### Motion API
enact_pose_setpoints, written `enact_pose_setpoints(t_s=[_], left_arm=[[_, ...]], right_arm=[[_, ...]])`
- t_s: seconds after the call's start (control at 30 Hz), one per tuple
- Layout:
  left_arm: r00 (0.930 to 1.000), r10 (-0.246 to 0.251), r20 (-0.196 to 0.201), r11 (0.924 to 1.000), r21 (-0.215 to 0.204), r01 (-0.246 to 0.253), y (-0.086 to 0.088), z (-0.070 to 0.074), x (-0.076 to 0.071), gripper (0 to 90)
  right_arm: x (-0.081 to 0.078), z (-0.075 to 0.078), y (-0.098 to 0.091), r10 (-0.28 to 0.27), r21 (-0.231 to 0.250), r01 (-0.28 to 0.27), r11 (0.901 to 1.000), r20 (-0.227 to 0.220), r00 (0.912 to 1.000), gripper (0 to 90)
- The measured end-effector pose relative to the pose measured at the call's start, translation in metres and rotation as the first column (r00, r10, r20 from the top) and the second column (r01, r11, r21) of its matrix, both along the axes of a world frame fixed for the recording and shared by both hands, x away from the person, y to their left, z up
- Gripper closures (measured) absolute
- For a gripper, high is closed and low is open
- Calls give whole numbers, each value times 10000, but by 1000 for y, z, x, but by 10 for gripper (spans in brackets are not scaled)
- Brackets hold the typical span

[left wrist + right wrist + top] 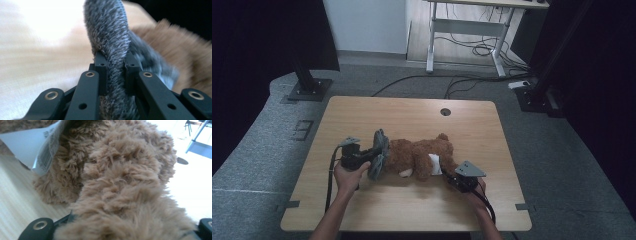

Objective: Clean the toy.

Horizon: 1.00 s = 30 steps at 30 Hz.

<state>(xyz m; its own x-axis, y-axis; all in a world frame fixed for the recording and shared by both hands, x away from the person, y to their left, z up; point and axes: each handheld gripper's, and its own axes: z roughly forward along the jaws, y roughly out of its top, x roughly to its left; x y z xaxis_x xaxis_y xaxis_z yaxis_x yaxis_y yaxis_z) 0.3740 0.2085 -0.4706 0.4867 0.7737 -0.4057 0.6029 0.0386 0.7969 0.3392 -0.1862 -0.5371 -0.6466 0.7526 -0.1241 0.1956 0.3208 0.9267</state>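
A brown teddy bear [422,155] lies on its side across the middle of the wooden table [412,112]. At its left end sits a grey fuzzy piece [379,152]. My left gripper [369,156] is shut on that grey fuzzy piece [110,32], whose rim stands pinched between both pads, with the bear's brown fur [180,50] behind it. My right gripper [451,176] is at the bear's right end, shut on a brown furry limb [125,195] that covers its jaws. A white tag [32,147] hangs from the bear just beyond.
A round cable hole [445,111] sits near the table's far edge. A desk frame [467,30] and loose cables [472,50] are on the floor behind. Black stand bases [307,90] flank the table's far corners. Bare wood lies in front of the bear.
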Motion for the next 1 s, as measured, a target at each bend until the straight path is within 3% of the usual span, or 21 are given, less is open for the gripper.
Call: enact_pose_setpoints(t_s=[0.13, 0.2, 0.27, 0.37, 0.5, 0.6, 0.67, 0.77, 0.87, 1.0], left_arm=[[9969, -440, 655, 9990, 87, 436, -13, 32, -2, 776], [9924, -801, 939, 9962, 412, 765, -31, 45, -2, 775], [9887, -1156, 959, 9906, 842, 1077, -52, 50, 2, 774], [9876, -1523, 381, 9805, 1311, 1462, -78, 40, 12, 771], [9867, -1624, -79, 9826, 904, 1625, -79, 20, 14, 773], [9857, -1687, -55, 9815, 914, 1685, -74, 12, 4, 777], [9848, -1736, 25, 9798, 1013, 1724, -74, 7, -3, 780], [9832, -1810, 221, 9805, 812, 1787, -72, -2, -14, 783], [9833, -1805, 249, 9828, 433, 1793, -67, -7, -21, 786], [9823, -1838, 371, 9823, 448, 1821, -66, -10, -28, 786]], right_arm=[[-2, 0, 0, 220, -129, -221, 9997, -35, 9998, 659], [-3, -1, 0, 240, -108, -241, 9997, -98, 9997, 658], [-3, -1, 0, 255, -102, -256, 9996, -90, 9996, 656], [-6, -2, -1, 282, -94, -282, 9996, -65, 9996, 653], [-12, -6, -6, 349, 10, -349, 9994, -91, 9993, 646], [-16, -7, -7, 443, 61, -442, 9990, -145, 9989, 631], [-18, -6, -7, 424, 23, -424, 9991, -170, 9990, 577], [-24, -1, -11, 546, 279, -538, 9982, -319, 9980, 464], [-31, 7, -21, 942, 1069, -868, 9905, -662, 9934, 360], [-35, 24, -31, 935, 1796, -801, 9805, -672, 9934, 267]])
